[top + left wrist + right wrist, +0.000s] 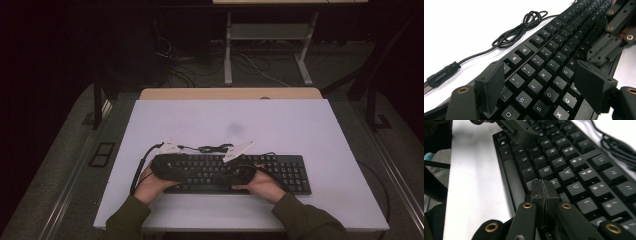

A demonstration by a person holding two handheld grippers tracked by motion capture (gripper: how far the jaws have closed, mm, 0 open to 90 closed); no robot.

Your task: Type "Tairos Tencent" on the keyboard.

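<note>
Through the left gripper view I see my left gripper (537,85) low over the black keyboard (554,47), its two jaws standing wide apart with nothing between them. Under the gap are the keys E, R, D and F. The keyboard cable (521,27) lies in a loose coil on the white table (469,20), and its plug (441,75) rests at the left. At the upper right, the right gripper (610,37) reaches over the keys.
</note>
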